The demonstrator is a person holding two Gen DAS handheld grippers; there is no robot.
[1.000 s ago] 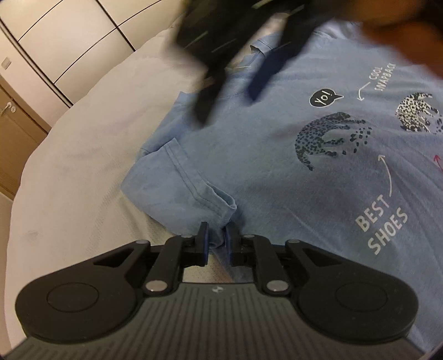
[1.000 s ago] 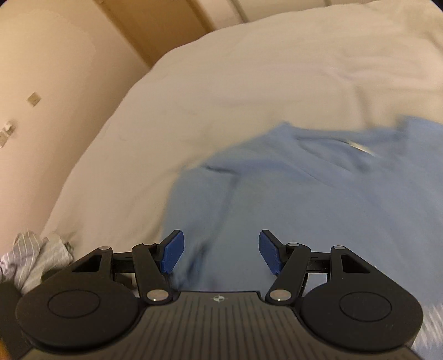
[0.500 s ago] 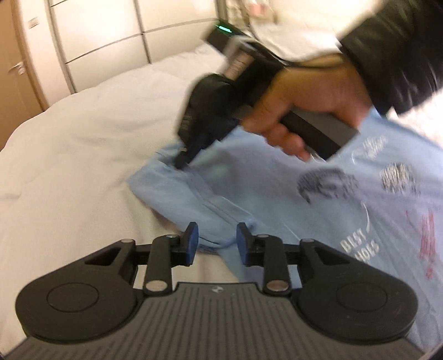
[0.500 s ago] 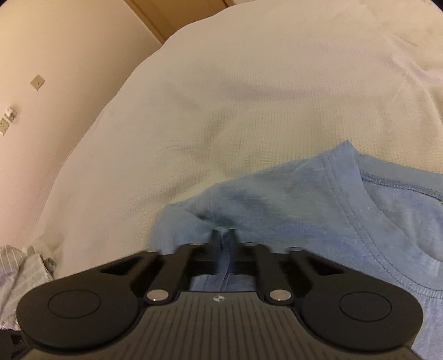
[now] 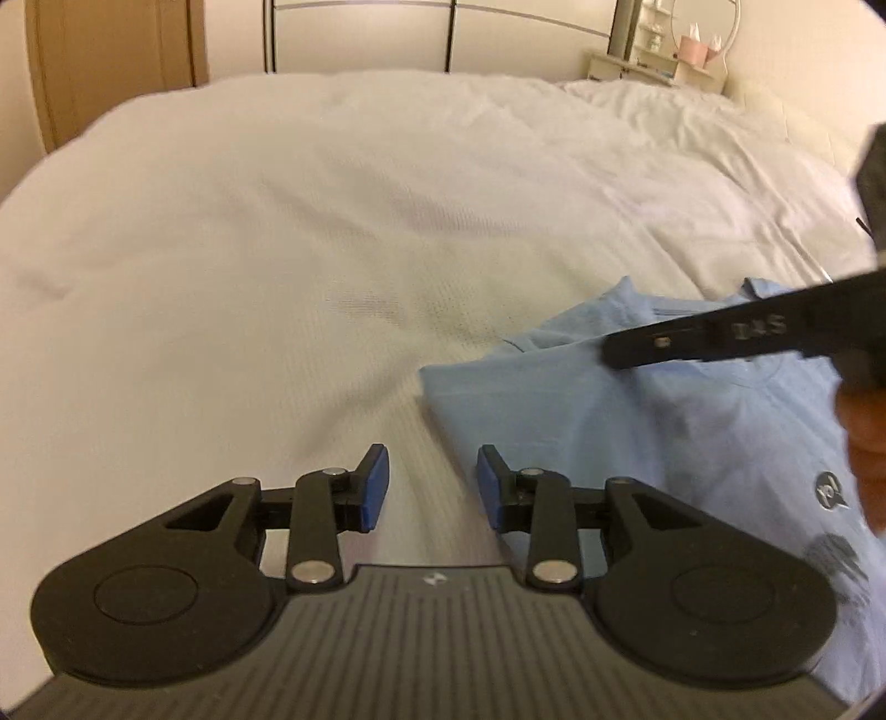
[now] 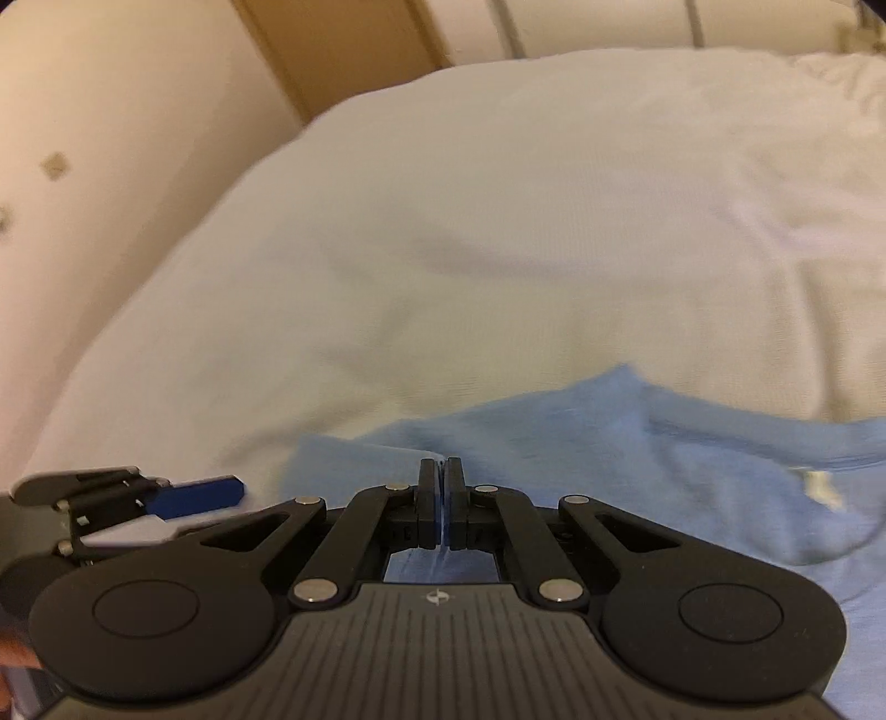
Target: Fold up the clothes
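On a white bed (image 5: 332,232), left to right: left gripper (image 5: 431,487) low over bare bedding, blue pads (image 5: 374,487) spread apart and gripping nothing, just beside the edge of the light-blue T-shirt (image 5: 637,421); right gripper (image 6: 442,501) further right, clamped tight on a folded layer near the shirt's shoulder. Shirt spread flat across the bedding, printed front up, collar (image 6: 775,443) toward the far side. Wardrobe doors (image 5: 360,33) beyond.

The blue T-shirt (image 5: 692,421) bears a speech-bubble print reading "yo!".
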